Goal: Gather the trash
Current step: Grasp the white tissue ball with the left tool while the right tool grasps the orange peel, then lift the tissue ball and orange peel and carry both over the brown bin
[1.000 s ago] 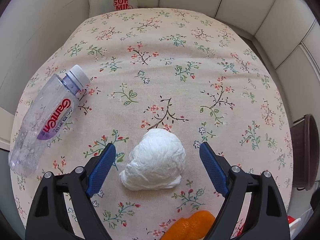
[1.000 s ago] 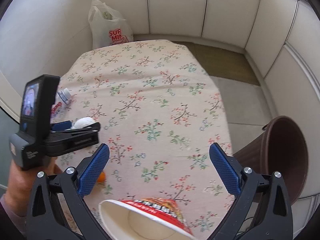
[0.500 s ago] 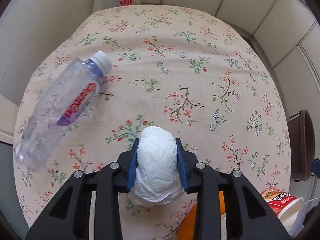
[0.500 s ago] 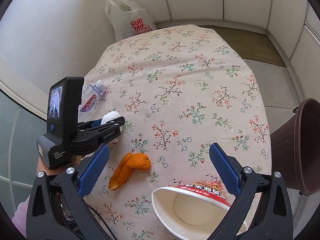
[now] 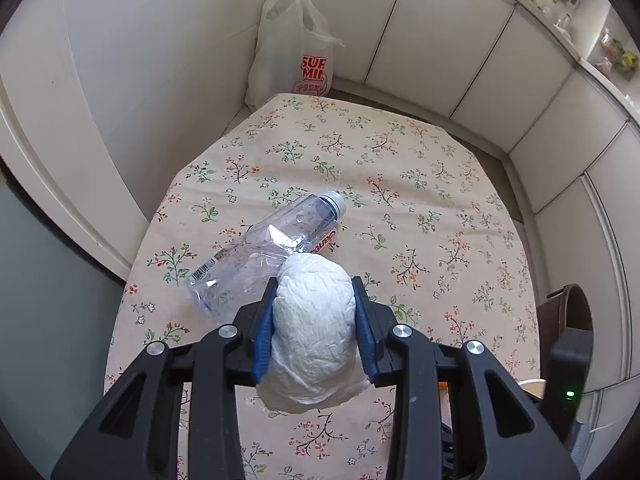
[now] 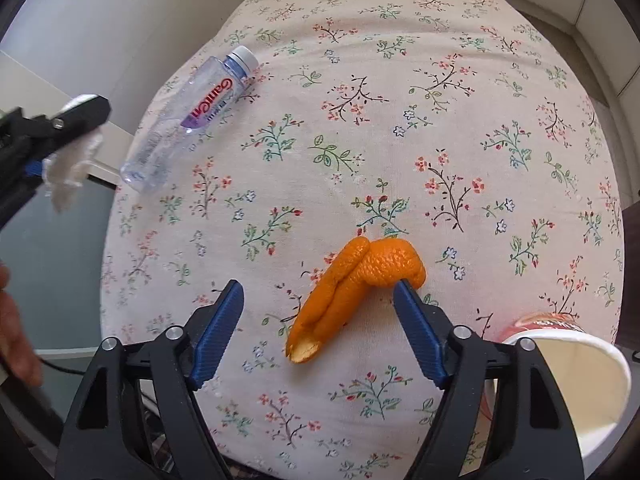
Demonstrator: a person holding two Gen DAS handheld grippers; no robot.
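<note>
My left gripper (image 5: 314, 282) is shut on a crumpled white paper wad (image 5: 314, 332) and holds it up off the flowered tablecloth (image 5: 400, 184). In the right wrist view the wad (image 6: 70, 160) hangs at the far left, beyond the table edge. My right gripper (image 6: 318, 286) points down over an orange peel (image 6: 356, 280) lying on the cloth. Its jaws are closing with the peel between them; the right pad is at the peel's end, the left pad is apart from it. An empty clear plastic bottle (image 6: 192, 116) lies on its side at the back left.
A paper noodle cup (image 6: 568, 376) lies on its side at the table's near right edge. A brown bin (image 5: 568, 308) stands on the floor to the right. A white plastic bag (image 5: 296, 48) leans in the far corner. White panel walls enclose the table.
My left gripper shut on the paper wad and lifted it off the cloth toward the left. My right gripper came down over the orange peel and its jaws narrowed.
</note>
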